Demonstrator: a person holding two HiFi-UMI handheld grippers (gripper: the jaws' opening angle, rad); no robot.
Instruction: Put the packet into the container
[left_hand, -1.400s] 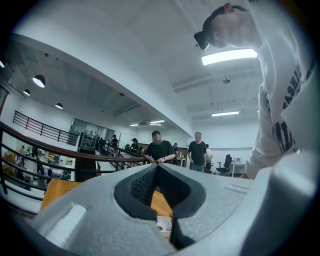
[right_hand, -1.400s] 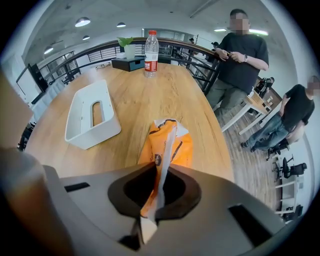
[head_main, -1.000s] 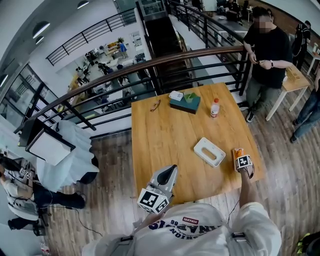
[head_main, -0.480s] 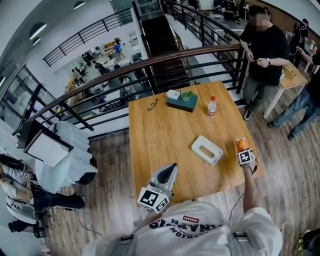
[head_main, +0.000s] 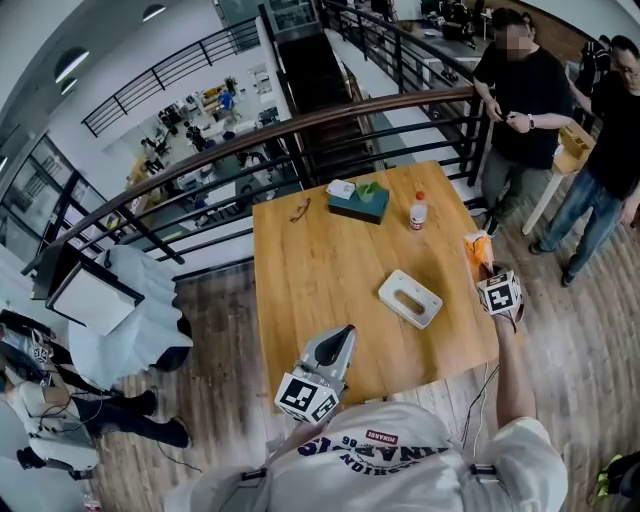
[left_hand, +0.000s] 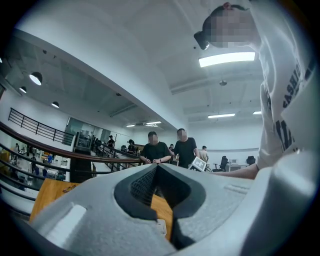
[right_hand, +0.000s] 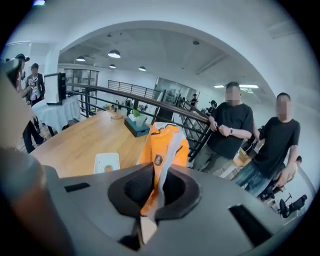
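Right tool (head_main: 483, 272) pinches the orange packet (head_main: 476, 247) by one edge, up in the air beside the white container (head_main: 410, 298) — not over it. That thin grip could slip and drop it on the desk (head_main: 320, 250). Left tool (head_main: 335, 350) is pressed together, empty.

Not much legible.
- Shirt (head_main: 372, 452) of the person holding the claws: dark block lettering, upside down in the head view, with what looks like 86 next to it. There's also a small red tag, but its words can't be made out.
- Left gripper view, right edge: partial letters of the same print only.
- Packet (right_hand: 162, 142): small round logo, unreadable.
- Left claw (head_main: 343, 338): black-and-white square marker (head_main: 306, 398), no text.
- Right claw (head_main: 484, 268): same kind of code square (head_main: 500, 294).
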